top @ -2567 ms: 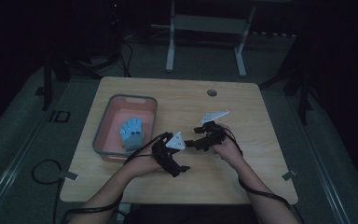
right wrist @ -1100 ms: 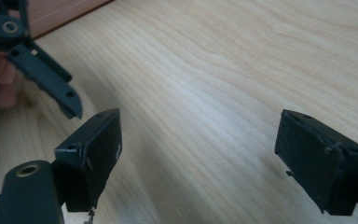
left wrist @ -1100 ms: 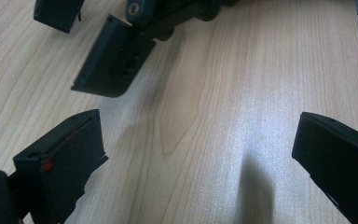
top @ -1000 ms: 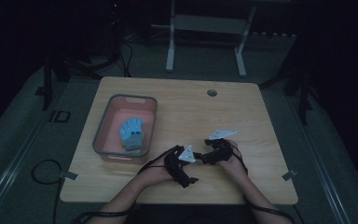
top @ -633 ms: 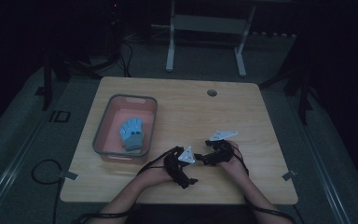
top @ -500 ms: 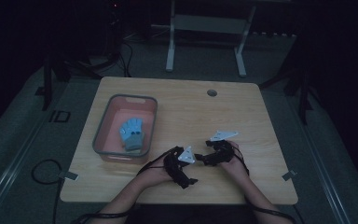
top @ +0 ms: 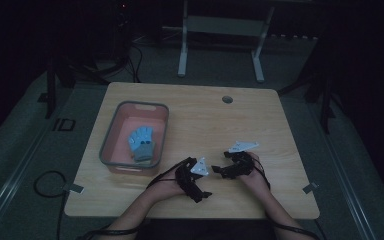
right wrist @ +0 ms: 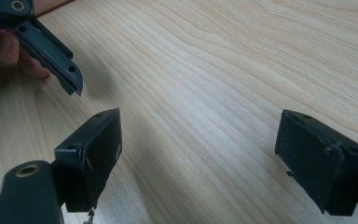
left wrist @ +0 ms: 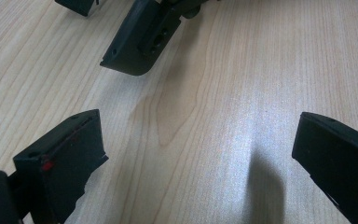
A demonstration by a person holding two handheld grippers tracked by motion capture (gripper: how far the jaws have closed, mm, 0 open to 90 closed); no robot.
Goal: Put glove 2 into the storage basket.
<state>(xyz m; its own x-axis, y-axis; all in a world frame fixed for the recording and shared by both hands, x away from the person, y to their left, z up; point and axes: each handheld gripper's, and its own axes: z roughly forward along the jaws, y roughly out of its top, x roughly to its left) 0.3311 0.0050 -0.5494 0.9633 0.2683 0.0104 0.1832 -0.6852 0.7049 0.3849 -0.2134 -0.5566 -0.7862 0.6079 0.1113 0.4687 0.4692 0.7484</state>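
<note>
On the near half of the counter (top: 200,115), close to the person's edge, the left tongs (top: 203,189) and the right tongs (top: 219,171) sit low over bare wood, just beside each other. In the high view the left tongs lie with their long axis running diagonally, the jaws pointing toward the near right, the grey plate on top facing up. The right tongs run roughly crosswise, jaws pointing left toward the left tongs, their own grey plate angled toward the far right.

In the left gripper view the left tongs (left wrist: 196,158) stand spread wide, nothing but wood grain between the two black jaws; one jaw of the other tongs shows at the top of that view, close ahead. In the right gripper view the right tongs (right wrist: 198,154) are likewise spread with bare counter between them, and a jaw of the left tongs shows at the upper left with a fingertip behind it.

The thing nearest them is a blue glove (top: 141,142), lying in a pink bin (top: 111,135) with a grey rim on the left part of the counter, well apart from both tongs. Its long axis runs near to far, fingers pointing toward the far edge, cuff toward the person. A small dark round hole (top: 227,99) sits near the far edge.
</note>
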